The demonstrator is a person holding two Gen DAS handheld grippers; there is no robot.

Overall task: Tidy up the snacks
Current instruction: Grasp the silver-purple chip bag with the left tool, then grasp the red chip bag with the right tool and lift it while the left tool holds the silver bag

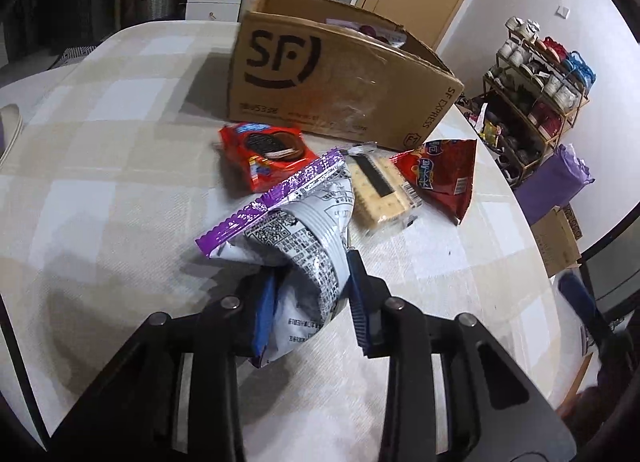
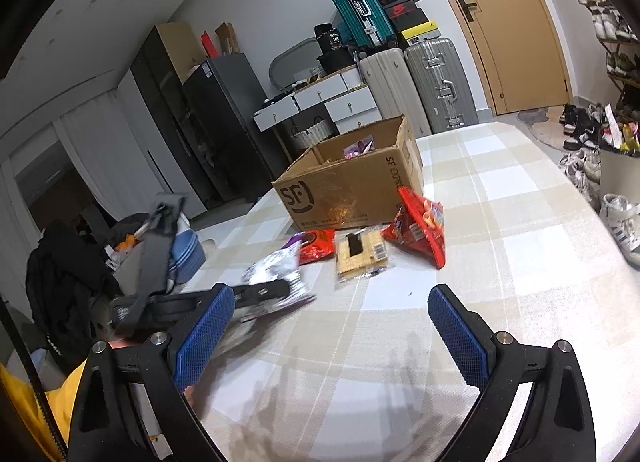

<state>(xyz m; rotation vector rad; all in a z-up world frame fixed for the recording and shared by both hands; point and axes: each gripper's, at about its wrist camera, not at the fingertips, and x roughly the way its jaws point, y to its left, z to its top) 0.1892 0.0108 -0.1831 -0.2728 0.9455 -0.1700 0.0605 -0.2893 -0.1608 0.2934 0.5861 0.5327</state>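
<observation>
My left gripper (image 1: pixel 312 294) is shut on a silver snack bag with a purple seal (image 1: pixel 292 230) and holds it just above the table; the bag also shows in the right wrist view (image 2: pixel 276 274). Beyond it lie a red cookie pack (image 1: pixel 266 154), a clear cracker pack (image 1: pixel 380 190) and a red triangular chip bag (image 1: pixel 444 174). Behind them stands an open cardboard SF box (image 1: pixel 332 90) with some snacks inside. My right gripper (image 2: pixel 332 326) is open and empty above the table, nearer than the cracker pack (image 2: pixel 360 252) and the red chip bag (image 2: pixel 424 226).
The table has a beige checked cloth (image 2: pixel 500 262). A shoe rack (image 1: pixel 536 90) stands to the right of it. Suitcases (image 2: pixel 436 82), drawers and a dark cabinet stand behind the box (image 2: pixel 352 190). Bags and clothes are piled at the left (image 2: pixel 68 274).
</observation>
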